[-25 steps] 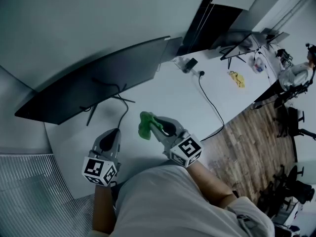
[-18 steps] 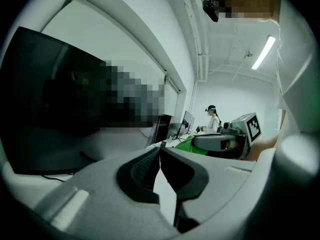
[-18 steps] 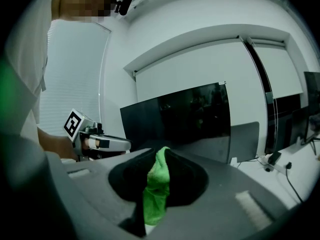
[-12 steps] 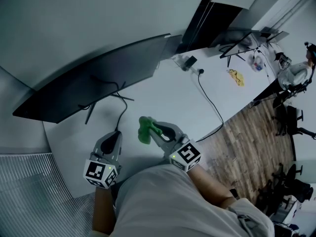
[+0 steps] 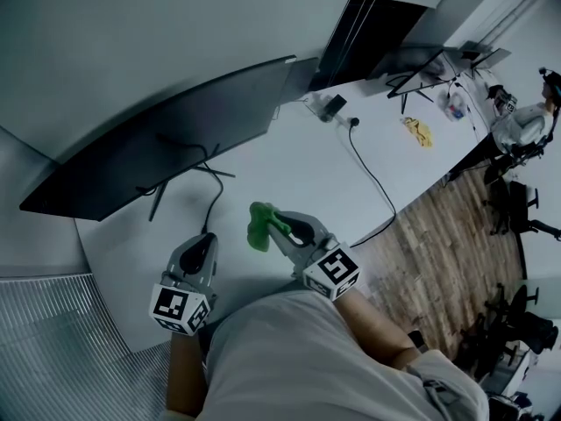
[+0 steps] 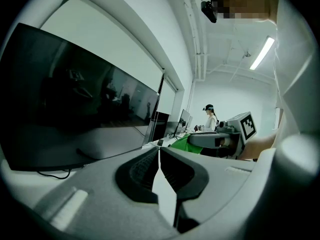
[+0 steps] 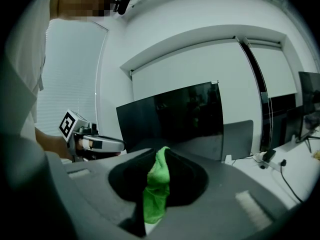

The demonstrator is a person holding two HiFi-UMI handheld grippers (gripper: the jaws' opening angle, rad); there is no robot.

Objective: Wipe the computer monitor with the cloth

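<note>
A wide dark monitor stands on the white desk, its screen off; it also fills the left gripper view's left side and shows ahead in the right gripper view. My right gripper is shut on a green cloth, which hangs from between its jaws, well short of the screen. My left gripper is shut with nothing in it, low over the desk near the monitor's stand.
A black cable runs across the desk to a power adapter. Farther right lie a yellow thing and more monitors. A person sits at the far end. Wooden floor lies right of the desk.
Both grippers have barely shifted; the right one still holds the green cloth at about the same place before the monitor.
</note>
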